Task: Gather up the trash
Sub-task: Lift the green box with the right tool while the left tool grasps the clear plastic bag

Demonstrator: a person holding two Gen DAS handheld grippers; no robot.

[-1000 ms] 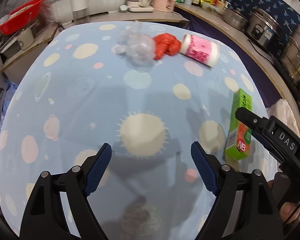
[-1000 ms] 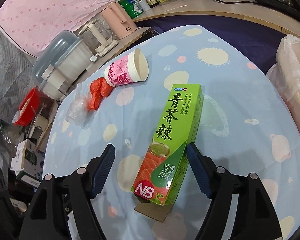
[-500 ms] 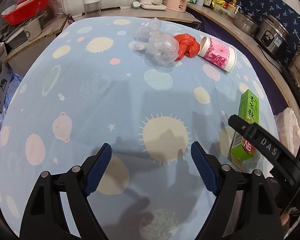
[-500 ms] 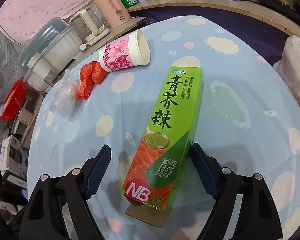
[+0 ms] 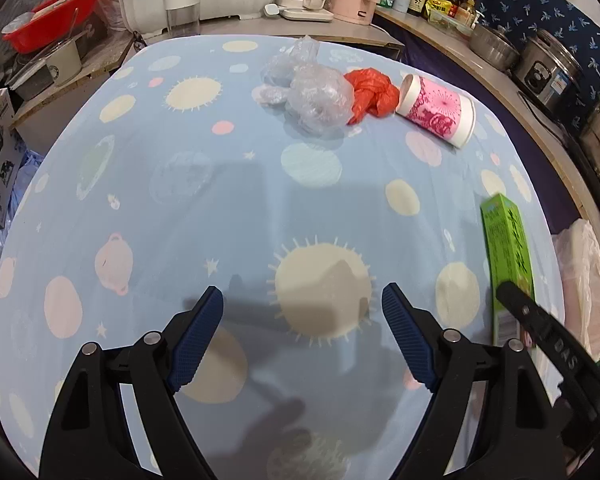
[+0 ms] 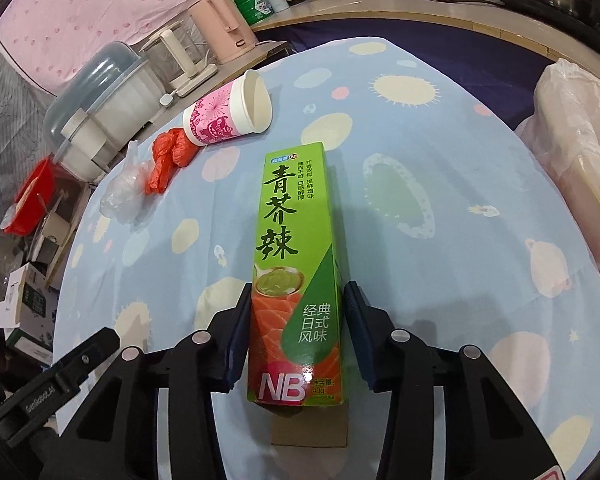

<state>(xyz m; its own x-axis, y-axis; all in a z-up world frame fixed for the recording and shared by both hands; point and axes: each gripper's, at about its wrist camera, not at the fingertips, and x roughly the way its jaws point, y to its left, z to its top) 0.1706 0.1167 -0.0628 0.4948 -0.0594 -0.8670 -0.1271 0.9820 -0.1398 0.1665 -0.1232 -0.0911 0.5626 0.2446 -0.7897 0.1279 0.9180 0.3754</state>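
The patterned surface [image 5: 140,200] carries everything. The left gripper [image 5: 302,308] hovers spread wide, empty. The right gripper [image 6: 298,312] clamps the green box [image 6: 296,240] (flat, near edge); pink cup [image 6: 228,114] lies beyond.

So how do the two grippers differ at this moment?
The right gripper has its fingers closed against the sides of the green box; the left gripper is wide open with nothing between its fingers. The right sits at the box, the left over bare tablecloth. Both have blue pads.
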